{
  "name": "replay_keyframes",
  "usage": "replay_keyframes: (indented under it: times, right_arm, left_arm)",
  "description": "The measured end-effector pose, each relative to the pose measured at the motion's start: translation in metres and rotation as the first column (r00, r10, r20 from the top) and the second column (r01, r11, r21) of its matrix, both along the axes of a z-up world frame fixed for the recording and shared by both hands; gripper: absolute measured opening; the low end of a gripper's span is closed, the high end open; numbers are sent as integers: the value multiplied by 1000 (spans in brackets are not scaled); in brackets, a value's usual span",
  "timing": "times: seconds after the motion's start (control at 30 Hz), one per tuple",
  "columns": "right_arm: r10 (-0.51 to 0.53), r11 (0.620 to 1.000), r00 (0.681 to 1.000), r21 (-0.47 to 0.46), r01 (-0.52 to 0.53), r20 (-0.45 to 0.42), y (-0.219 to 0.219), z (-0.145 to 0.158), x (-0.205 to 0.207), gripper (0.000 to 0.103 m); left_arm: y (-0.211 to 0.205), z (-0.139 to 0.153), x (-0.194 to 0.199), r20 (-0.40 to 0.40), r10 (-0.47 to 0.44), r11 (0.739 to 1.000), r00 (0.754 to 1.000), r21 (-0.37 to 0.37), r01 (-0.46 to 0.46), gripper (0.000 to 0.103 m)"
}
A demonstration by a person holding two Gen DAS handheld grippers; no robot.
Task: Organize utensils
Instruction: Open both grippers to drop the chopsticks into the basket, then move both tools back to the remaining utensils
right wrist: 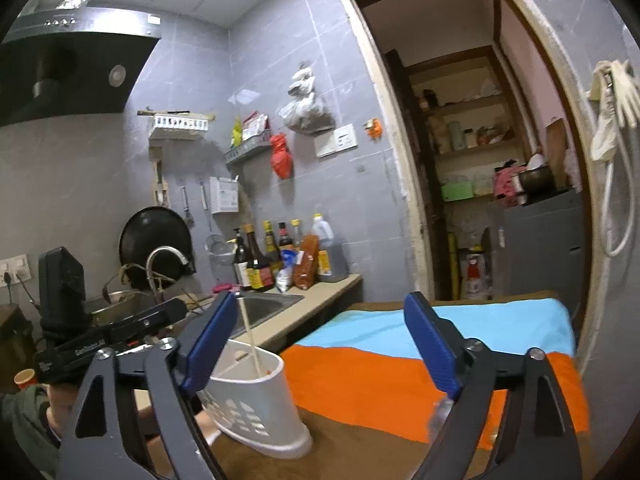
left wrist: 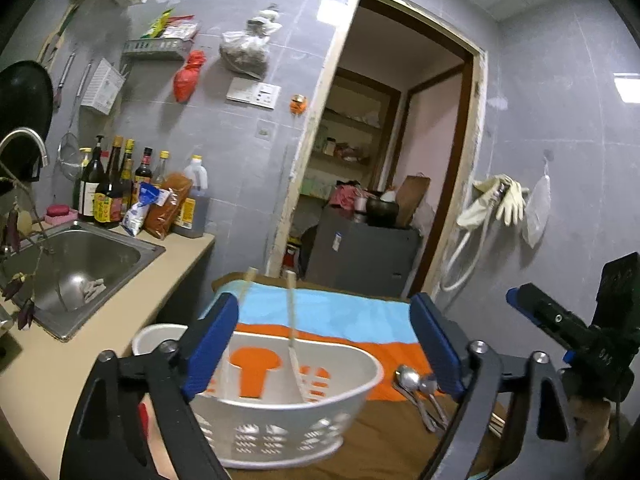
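A white perforated utensil holder (left wrist: 280, 408) stands on a cloth-covered table (left wrist: 340, 316); it also shows in the right wrist view (right wrist: 256, 404). Two pale chopsticks (left wrist: 291, 312) stand in it, leaning. Metal spoons (left wrist: 418, 390) lie on the cloth just right of the holder. My left gripper (left wrist: 324, 344) is open and empty, its fingers either side of the holder from above. My right gripper (right wrist: 320, 350) is open and empty above the cloth, right of the holder; it also shows in the left wrist view (left wrist: 560, 320). A blurred spoon tip (right wrist: 440, 412) sits by its right finger.
A counter with a steel sink (left wrist: 80, 264) and faucet (left wrist: 24, 144) runs along the left. Sauce bottles (left wrist: 116, 188) stand behind the sink. A doorway (left wrist: 392, 152) opens beyond the table. Gloves (left wrist: 496, 200) hang on the right wall.
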State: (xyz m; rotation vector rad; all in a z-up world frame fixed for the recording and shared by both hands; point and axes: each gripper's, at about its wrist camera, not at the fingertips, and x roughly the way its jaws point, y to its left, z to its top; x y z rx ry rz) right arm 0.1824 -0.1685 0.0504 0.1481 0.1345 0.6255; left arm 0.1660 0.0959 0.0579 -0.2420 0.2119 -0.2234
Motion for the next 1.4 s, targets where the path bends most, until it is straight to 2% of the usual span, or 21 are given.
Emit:
replay_keyframes:
  times: [0.03,0.1,0.4,0.53,0.8,0.97,1.13,1.3,1.4]
  right_arm:
    - [-8,1000,1000,-5,8,3,-5,1,-3,92]
    - [-33,999,999,-17,33,12,-17,2,-10,103]
    - [-141,983,987,-106,149,81,-64,1,-41,103]
    - [-173,972,981,-146,185,90,-81,-6,-47,103]
    - [-223,953,974,-201,228,46,-113,-31,-41,103]
    - [-259,947,965,-204,247,-36,-129,-46,-24,103]
    - [-277,943,953,-224,245,-123,-137,-60,0,94]
    - [-281,937,934,-272,218,-219,-137,-78,29,75]
    - [-279,934,921,-301,194,-273,-136,-87,45,67]
  left_arm:
    - [-6,1,-1,-4,-3,1000,1000,7,3,91]
    - [-21,1,-4,-6,-9,1000,1000,26,10,93]
    - [-76,-4,-12,23,-34,994,999,106,32,96]
    - [-99,-12,-7,7,-71,991,997,117,70,97]
    - [-141,-34,17,-72,-128,980,989,145,137,97]
    - [-155,-49,41,-147,-133,976,980,154,156,97]
    - [-162,-64,71,-239,-141,971,961,158,182,96]
    - [-167,-81,99,-325,-152,966,933,150,210,95]
    - [-170,-88,111,-354,-159,962,922,156,226,91]
